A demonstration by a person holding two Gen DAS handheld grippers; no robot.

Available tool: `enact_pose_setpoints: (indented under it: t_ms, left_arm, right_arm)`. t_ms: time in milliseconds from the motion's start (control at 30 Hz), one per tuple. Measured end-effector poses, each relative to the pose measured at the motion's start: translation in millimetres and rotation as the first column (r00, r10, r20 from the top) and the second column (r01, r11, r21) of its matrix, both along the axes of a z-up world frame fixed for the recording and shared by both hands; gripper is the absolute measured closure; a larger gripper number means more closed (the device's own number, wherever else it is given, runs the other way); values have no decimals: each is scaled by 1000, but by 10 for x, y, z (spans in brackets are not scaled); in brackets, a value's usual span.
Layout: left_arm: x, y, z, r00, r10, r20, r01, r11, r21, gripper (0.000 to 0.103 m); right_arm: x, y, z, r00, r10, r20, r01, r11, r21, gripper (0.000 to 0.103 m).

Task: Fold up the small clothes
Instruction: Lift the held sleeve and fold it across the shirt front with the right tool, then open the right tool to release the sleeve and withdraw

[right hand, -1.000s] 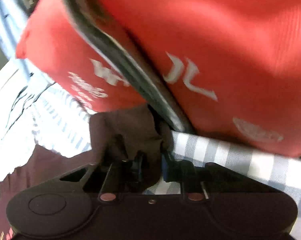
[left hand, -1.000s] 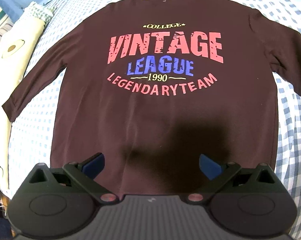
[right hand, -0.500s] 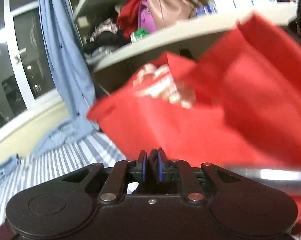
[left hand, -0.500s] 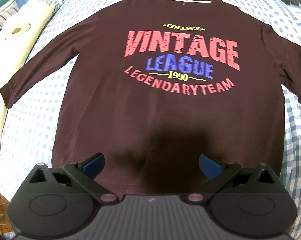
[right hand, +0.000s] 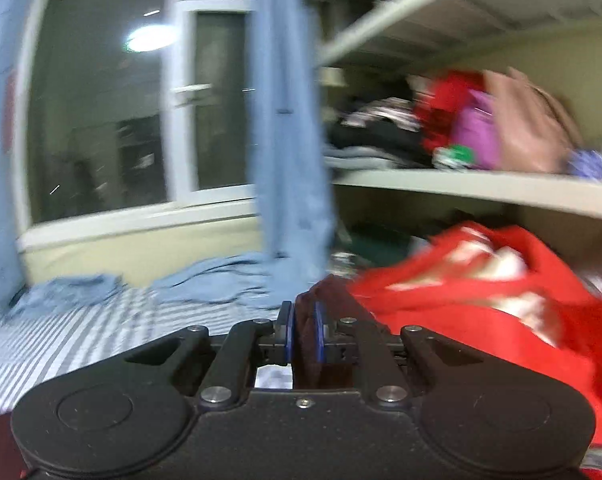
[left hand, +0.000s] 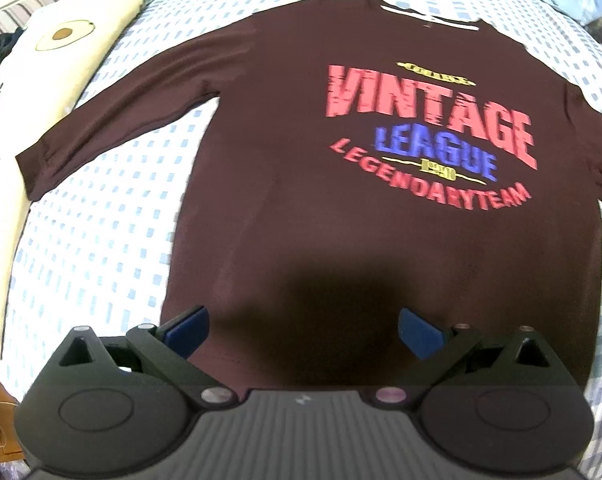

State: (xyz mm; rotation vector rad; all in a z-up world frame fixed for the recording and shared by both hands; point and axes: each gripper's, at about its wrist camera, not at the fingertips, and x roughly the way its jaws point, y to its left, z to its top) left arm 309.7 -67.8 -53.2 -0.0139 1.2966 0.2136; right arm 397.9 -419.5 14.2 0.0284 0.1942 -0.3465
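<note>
A dark maroon long-sleeved shirt point(left hand: 301, 184) with "VINTAGE LEAGUE" printed in red and blue lies flat, front up, on a blue-checked sheet point(left hand: 101, 240). Its left sleeve point(left hand: 113, 120) stretches out toward the left edge. My left gripper point(left hand: 303, 330) hovers open above the shirt's lower hem, nothing between its blue pads. In the right wrist view my right gripper point(right hand: 303, 326) is lifted and points almost level, its pads pinching a fold of the maroon sleeve point(right hand: 321, 292). The rest of that sleeve is hidden below the gripper.
A cream pillow point(left hand: 49, 64) lies along the bed's left side. Ahead of the right gripper are a red bag point(right hand: 481, 304), a blue curtain point(right hand: 289, 140), a window point(right hand: 113, 120) and shelves point(right hand: 461, 188) stuffed with bags and clothes.
The left gripper has slid left over the shirt, so the print now sits to the right. The right gripper has risen and tilted up from the red bag toward the window, still pinching the sleeve.
</note>
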Motion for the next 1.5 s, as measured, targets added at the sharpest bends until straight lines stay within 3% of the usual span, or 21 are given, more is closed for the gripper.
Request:
enact_pose_setpoints:
  t_ms: [100, 267, 367, 467, 633, 667, 733, 800, 933, 1067, 1167, 1233, 1367, 1500]
  left_arm:
    - [35, 227, 14, 1000, 24, -1, -24, 1000, 0, 1]
    - [62, 549, 25, 997, 75, 3, -75, 997, 2, 1]
    - [63, 719, 12, 995, 101, -1, -101, 995, 14, 1]
    - [64, 857, -20, 993, 118, -11, -118, 993, 25, 1]
    - [142, 951, -94, 992, 118, -34, -117, 992, 39, 1]
    - [165, 945, -98, 993, 114, -34, -112, 993, 43, 1]
    - [218, 918, -101, 995, 100, -26, -99, 994, 43, 1]
    - [276, 875, -107, 996, 89, -18, -89, 995, 39, 1]
    - [435, 731, -143, 998, 61, 4, -61, 998, 13, 1]
    - [648, 464, -232, 999, 22, 30, -22, 1000, -22, 1]
    - [828, 209, -338, 999, -7, 43, 9, 999, -51, 1]
    - [965, 40, -422, 999, -17, 51, 20, 997, -72, 1]
    - [1240, -304, -613, 998, -18, 56, 22, 997, -70, 1]
    - [1429, -550, -798, 1000, -3, 31, 4, 999, -32, 1]
  right_arm:
    - [170, 584, -28, 994, 106, -33, -108, 993, -56, 92]
    - [480, 1584, -357, 947, 278, -162, -299, 947, -119, 92]
    - [626, 2112, -670, 899, 347, -265, -397, 903, -164, 92]
    - [686, 2608, -1074, 829, 395, -395, -492, 851, -183, 92]
    - [666, 3043, -1734, 712, 413, -567, -576, 806, -136, 91]
    - [658, 3078, -1808, 689, 423, -589, -587, 802, -111, 89]
    - [583, 3074, -1911, 637, 455, -622, -612, 790, -48, 71]
    - [473, 3051, -1953, 607, 485, -630, -632, 775, -12, 43]
    - [186, 2821, -1877, 613, 512, -602, -614, 788, 45, 18]
    - [-76, 2338, -1786, 687, 452, -569, -504, 860, 74, 3]
    - [-237, 1894, -1791, 744, 354, -567, -386, 920, 67, 1]
    - [-311, 1611, -1841, 764, 272, -586, -304, 952, 45, 1]
    - [-354, 1043, -2004, 776, 111, -621, -156, 988, -19, 1]
    - [-276, 593, -2194, 783, 55, -619, -103, 994, -42, 1]
